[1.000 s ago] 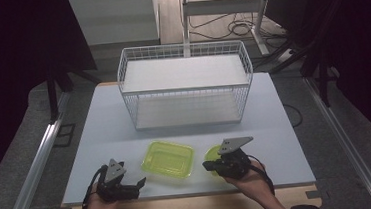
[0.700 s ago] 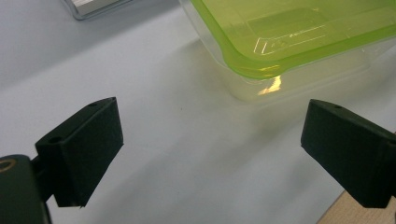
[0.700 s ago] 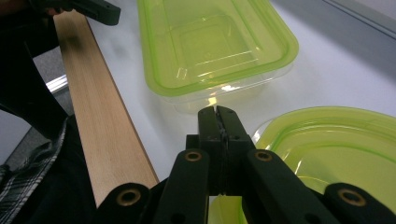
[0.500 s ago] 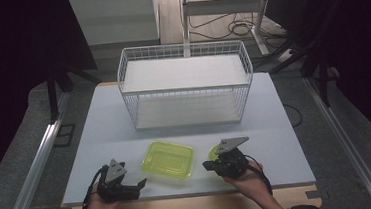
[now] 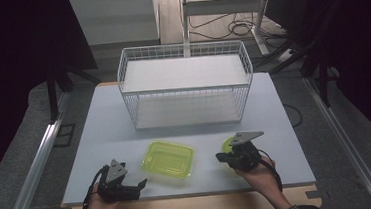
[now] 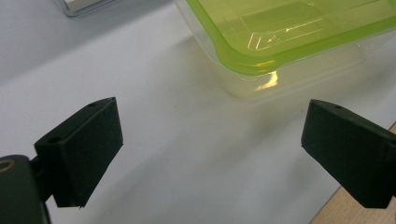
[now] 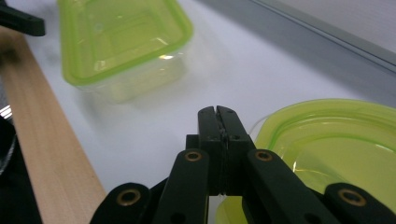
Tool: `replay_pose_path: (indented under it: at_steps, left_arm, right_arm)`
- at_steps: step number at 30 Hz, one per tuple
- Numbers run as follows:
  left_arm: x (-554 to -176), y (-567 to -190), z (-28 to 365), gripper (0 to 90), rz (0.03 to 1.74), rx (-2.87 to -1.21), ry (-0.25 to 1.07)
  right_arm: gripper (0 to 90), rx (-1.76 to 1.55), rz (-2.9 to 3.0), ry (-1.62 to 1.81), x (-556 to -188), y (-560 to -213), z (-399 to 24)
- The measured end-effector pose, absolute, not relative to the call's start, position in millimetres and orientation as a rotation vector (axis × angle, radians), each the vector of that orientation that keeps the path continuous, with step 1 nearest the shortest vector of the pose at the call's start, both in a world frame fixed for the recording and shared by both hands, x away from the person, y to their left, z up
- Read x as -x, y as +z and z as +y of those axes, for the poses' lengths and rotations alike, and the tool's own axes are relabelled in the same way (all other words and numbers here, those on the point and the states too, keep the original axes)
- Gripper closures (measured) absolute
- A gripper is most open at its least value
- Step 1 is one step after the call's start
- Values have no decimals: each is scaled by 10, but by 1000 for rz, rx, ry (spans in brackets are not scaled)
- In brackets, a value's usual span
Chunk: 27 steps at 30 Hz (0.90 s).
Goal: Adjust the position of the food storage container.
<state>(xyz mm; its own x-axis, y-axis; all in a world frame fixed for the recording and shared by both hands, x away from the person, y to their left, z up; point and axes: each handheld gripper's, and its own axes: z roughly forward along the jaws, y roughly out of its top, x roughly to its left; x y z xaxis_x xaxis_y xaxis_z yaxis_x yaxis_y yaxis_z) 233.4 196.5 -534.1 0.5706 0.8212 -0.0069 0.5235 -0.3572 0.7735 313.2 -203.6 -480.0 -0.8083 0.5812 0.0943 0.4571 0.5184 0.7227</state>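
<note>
High view: left tool (image 5: pixel 140 184) wide beside container (image 5: pixel 168 159) near table's (image 5: pixel 105 126) front edge; right tool (image 5: pixel 221 157) closed, empty.

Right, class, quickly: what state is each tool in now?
Left tool: open, nothing between its jaws.
Right tool: closed, jaws pressed together, holding nothing visible, beside the green lid.
</note>
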Motion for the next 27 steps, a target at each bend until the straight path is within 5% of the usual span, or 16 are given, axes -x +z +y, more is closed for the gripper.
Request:
replay_pose_path:
  at_steps: [27]
  left_arm:
    - [-2333,-5323,1904,74,1104,-2105,450]
  right_arm:
    - [884,-1156,2380,1157,-3387,-4771,-2761]
